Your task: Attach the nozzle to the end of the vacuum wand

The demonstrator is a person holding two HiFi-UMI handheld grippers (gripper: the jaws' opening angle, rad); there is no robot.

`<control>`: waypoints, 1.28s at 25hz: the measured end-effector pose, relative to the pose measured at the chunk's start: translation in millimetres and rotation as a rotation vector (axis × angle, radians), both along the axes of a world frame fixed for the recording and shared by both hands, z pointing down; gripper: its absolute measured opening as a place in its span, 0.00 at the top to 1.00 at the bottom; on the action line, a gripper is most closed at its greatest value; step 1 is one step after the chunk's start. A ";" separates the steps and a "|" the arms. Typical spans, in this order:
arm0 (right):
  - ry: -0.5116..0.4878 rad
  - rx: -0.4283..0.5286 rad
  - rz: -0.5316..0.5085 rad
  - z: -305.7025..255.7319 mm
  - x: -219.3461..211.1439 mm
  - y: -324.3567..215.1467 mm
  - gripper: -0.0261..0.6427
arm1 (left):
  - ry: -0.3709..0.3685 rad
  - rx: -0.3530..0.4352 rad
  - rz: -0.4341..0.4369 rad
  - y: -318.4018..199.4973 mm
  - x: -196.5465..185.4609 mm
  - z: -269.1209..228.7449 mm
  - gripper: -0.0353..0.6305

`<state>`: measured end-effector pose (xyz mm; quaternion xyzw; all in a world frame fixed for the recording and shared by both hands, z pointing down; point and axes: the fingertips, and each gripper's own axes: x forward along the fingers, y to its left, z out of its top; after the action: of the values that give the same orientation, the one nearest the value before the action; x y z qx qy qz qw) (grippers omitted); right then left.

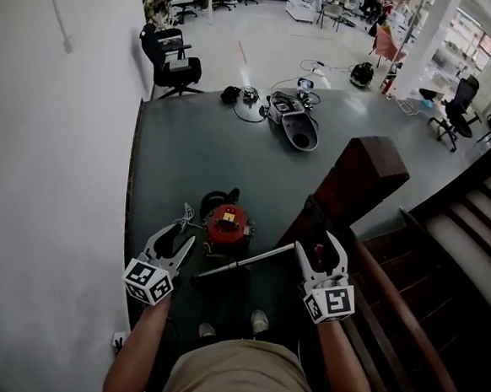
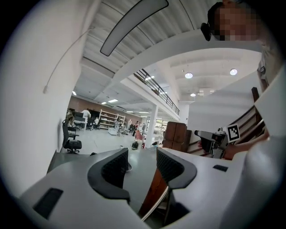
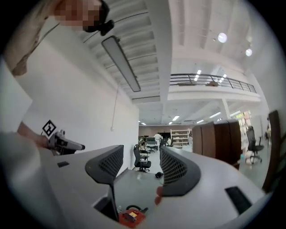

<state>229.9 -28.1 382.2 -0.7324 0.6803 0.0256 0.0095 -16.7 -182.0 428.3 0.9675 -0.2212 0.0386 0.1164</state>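
A red canister vacuum (image 1: 227, 224) sits on the grey landing floor (image 1: 180, 160) just ahead of the person's feet. A silver wand (image 1: 249, 260) slants from beside it up toward the right. My left gripper (image 1: 177, 237) is held up to the left of the vacuum, jaws apart, nothing between them. My right gripper (image 1: 316, 243) hovers near the wand's upper end, jaws wide and empty. Both point roughly level. In the right gripper view the vacuum (image 3: 130, 217) shows low between the jaws. I cannot pick out a nozzle with certainty.
A dark wooden newel post (image 1: 352, 187) and stair rail (image 1: 405, 318) stand at the right, with steps going down. A grey unit with a black oval opening (image 1: 297, 127) and cables lies at the landing's far edge. A white wall (image 1: 52, 176) runs along the left.
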 end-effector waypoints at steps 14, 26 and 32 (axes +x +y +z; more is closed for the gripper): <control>0.338 -0.212 -0.170 76.6 -103.4 -21.3 0.66 | -0.123 -0.037 -0.015 3.6 -62.5 70.2 0.66; 0.085 -0.370 -0.074 146.9 -67.4 -15.5 0.66 | -0.201 -0.101 0.043 28.0 -50.8 127.7 0.66; 0.004 -0.410 -0.036 165.1 -49.1 -8.7 0.66 | -0.210 -0.120 0.049 33.0 -42.4 136.8 0.66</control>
<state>180.7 -36.8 547.3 -0.7068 0.6842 -0.1121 -0.1406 -59.1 -149.0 565.2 0.9545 -0.2055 0.1557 0.1496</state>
